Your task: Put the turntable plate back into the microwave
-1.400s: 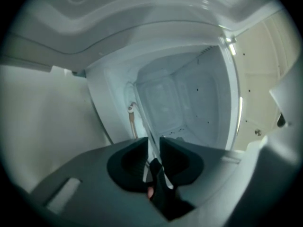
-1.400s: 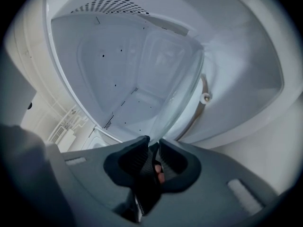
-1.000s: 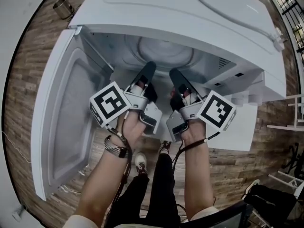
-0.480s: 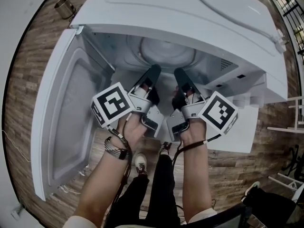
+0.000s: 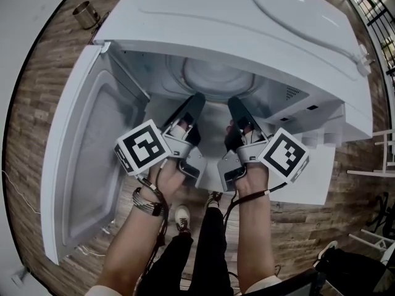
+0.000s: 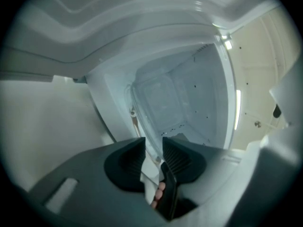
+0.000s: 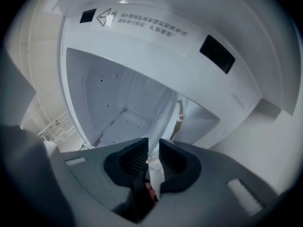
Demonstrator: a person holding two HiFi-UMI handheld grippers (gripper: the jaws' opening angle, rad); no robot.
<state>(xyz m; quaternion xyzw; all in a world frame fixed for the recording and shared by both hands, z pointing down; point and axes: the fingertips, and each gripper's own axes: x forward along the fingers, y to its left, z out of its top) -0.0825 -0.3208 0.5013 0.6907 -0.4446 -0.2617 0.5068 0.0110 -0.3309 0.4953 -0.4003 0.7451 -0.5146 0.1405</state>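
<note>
In the head view, the microwave [image 5: 247,17] is a white box with a smooth, slightly glossy top. Its door [image 5: 80,159] is swung wide open to the left and shows a pale, matte inner panel. The cavity is light grey, and the turntable plate [image 5: 216,76] is inside it. The plate is round, of clear, slightly frosted glass, with a raised rim. The left gripper [image 5: 194,102] and the right gripper [image 5: 236,105] both reach into the opening, side by side at the near edge of the plate. Each has black fingers and a white cube with a black square marker. A small metal cup [image 5: 86,12], cylindrical and shiny, stands on the wood-plank surface [image 5: 37,103] beside the microwave, well apart from it.

In the left gripper view, the fingers [image 6: 128,162] are black with ribbed pads. They have just been opening and now stand clearly apart. The thin glass rim of the plate [image 6: 142,126] passes between them, but the pads do not press on it. Behind the fingers are the smooth cavity walls with small dots.

In the right gripper view, the ribbed black fingers [image 7: 175,160] are closer together and pinch the edge of the plate [image 7: 163,122]. The plate runs away from the pads as a thin transparent sheet. The cavity wall [image 7: 109,98] has rows of small holes, and a white warning label [image 7: 142,25] is on the frame above.
</note>
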